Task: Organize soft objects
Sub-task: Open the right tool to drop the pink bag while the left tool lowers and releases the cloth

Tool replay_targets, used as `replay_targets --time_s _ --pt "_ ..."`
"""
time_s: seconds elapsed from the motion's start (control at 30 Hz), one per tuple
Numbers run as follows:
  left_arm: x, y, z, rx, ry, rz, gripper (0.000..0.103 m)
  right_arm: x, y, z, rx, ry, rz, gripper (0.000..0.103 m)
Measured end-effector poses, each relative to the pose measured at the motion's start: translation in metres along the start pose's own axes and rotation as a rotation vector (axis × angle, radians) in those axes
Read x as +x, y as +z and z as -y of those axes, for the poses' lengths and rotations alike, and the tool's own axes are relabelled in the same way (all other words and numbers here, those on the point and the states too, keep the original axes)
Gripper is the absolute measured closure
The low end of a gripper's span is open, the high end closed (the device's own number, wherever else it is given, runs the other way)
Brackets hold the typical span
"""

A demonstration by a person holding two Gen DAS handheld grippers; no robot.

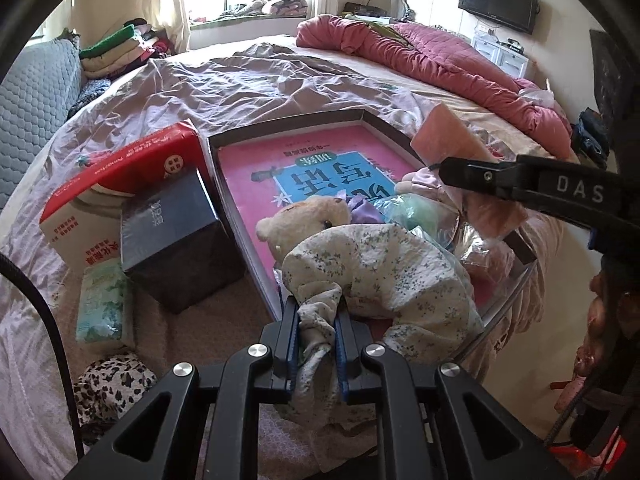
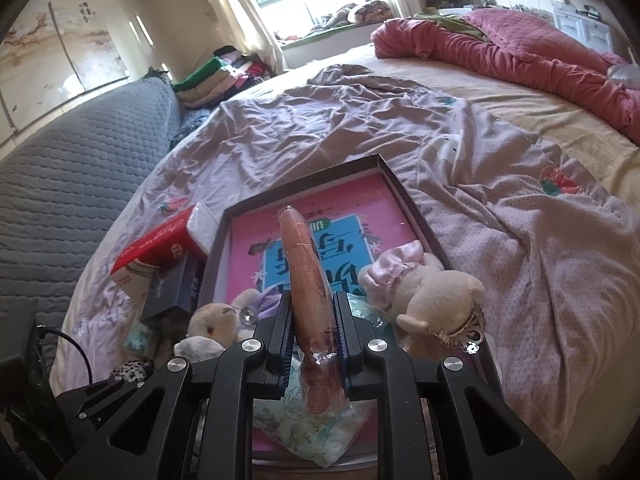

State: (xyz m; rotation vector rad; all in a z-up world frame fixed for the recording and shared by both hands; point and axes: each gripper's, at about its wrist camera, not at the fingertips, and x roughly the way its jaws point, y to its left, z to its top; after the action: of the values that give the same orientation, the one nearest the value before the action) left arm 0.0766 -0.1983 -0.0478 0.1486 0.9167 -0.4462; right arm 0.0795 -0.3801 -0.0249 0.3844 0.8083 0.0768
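My left gripper (image 1: 318,314) is shut on a cream floral cloth (image 1: 384,268), which drapes over the near part of a shallow dark tray (image 1: 372,114). A pink book lines the tray's bottom. A cream plush bear (image 1: 304,220) lies in the tray just beyond the cloth. In the right wrist view my right gripper (image 2: 312,304) is shut on a flat salmon pack in clear wrap (image 2: 302,256), held edge-up over the tray (image 2: 304,182). A small plush (image 2: 216,320) lies to its left and a larger plush with a pink satin cap (image 2: 436,296) to its right. From the left wrist view, the right gripper (image 1: 448,170) and salmon pack (image 1: 452,136) hang over the tray's right side.
Left of the tray stand a red book (image 1: 120,176) and a dark blue box (image 1: 172,236); a green tissue pack (image 1: 104,304) and a leopard-print cloth (image 1: 112,384) lie nearer. The bed carries a rumpled mauve sheet (image 1: 248,80) and a pink quilt (image 1: 440,52). Folded clothes (image 1: 116,48) sit at the far left.
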Motion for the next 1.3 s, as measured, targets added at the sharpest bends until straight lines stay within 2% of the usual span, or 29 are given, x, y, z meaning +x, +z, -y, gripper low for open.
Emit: replay_targets --time_s 0.6,0.87,1.3 --pt "0.009 -0.002 -0.007 -0.016 -0.054 -0.022 0.087 0.019 -0.004 0.0 0.007 -0.044 -0.03 0.082" --pt "0.009 -0.002 -0.006 -0.015 -0.053 -0.021 0.087 0.014 -0.003 -0.002 -0.017 -0.064 -0.01 0.071" --pt "0.008 -0.002 -0.006 -0.028 -0.059 -0.014 0.087 -0.001 0.001 0.003 -0.015 -0.099 0.031 0.067"
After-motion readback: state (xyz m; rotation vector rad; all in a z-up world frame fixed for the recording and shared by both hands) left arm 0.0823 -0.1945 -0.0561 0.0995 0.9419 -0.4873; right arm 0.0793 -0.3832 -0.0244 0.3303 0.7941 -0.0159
